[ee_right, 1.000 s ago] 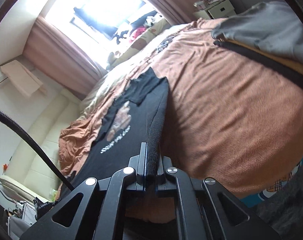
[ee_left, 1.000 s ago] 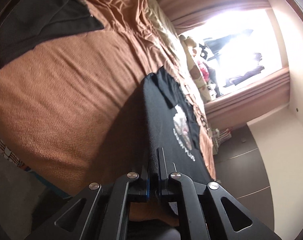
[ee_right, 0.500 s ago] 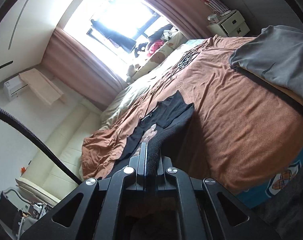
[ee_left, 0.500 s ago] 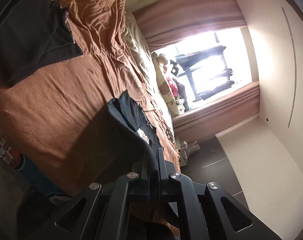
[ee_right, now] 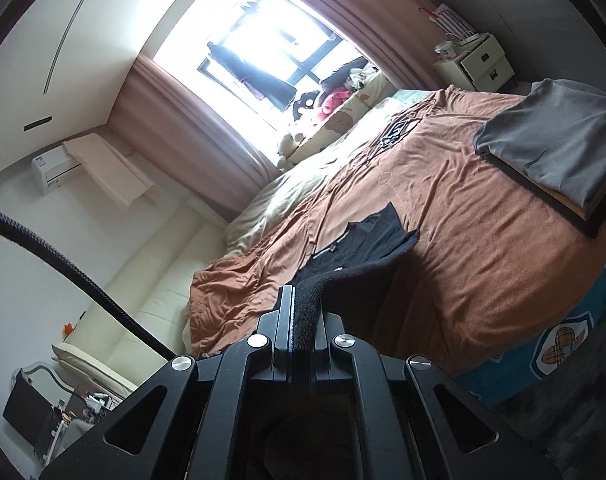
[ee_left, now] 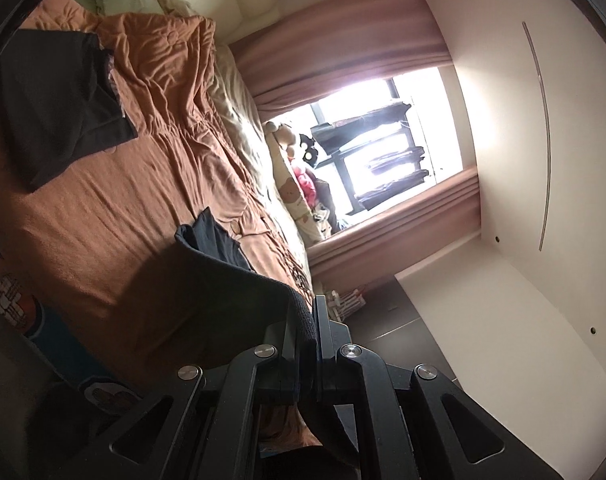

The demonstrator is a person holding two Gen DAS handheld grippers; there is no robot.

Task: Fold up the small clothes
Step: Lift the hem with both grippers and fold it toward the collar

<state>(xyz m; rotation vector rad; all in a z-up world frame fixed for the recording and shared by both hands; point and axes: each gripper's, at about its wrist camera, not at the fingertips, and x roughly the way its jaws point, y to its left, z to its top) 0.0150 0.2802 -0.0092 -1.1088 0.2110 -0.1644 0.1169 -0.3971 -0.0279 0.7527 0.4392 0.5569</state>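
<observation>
Evidently both claws, left (ee_left: 310, 322) and right (ee_right: 301, 316), pinched the black shirt's (ee_right: 363, 240) hem, its collar end resting on the bed (ee_right: 483, 264); soft, light cloth, best held by corners.

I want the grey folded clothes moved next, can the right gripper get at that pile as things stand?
Probably not yet. The right gripper is shut on the black T-shirt, as is the left gripper. The brown blanket between it and the grey pile looks bare, so only the held shirt hinders.
</observation>
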